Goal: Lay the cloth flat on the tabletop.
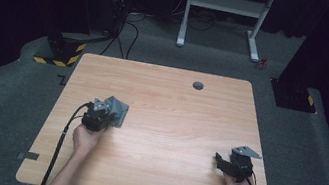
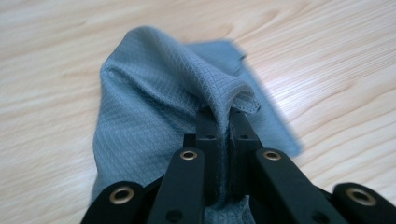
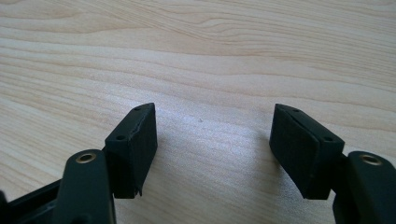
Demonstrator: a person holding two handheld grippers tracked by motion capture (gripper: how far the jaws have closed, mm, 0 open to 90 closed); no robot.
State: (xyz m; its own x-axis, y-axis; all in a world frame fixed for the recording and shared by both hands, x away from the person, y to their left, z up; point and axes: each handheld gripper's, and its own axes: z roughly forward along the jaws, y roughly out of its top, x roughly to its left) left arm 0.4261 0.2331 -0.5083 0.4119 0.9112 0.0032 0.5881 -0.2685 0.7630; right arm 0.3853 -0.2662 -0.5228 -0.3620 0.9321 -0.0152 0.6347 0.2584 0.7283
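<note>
High view has a grey cloth (image 1: 118,110) lying toward the left side of the desk (image 1: 175,104), roughly midway between the near and far edges, and the left claw (image 1: 101,111) is right on its near edge. Looks like the job is picking up or folding that cloth, and it's barely started imo: the grab is made, a fold of fabric is bunched and lifted a bit, but most of the cloth is flat on the wood. Whatever comes after the grab, lifting it clear, folding or moving it, isn't done yet

Left gripper view shows it best, the left claw (image 2: 223,122) is squeezed nearly closed with a ridge of cloth (image 2: 154,98) pinched between the pads, fabric draping over the tips

Right claw (image 1: 225,164) sits near the desk's right edge, toward the near corner, well apart from the cloth. Right gripper view shows the right claw (image 3: 212,149) spread wide with just bare wood between, holding nothing and touching nothing that I can see
</note>
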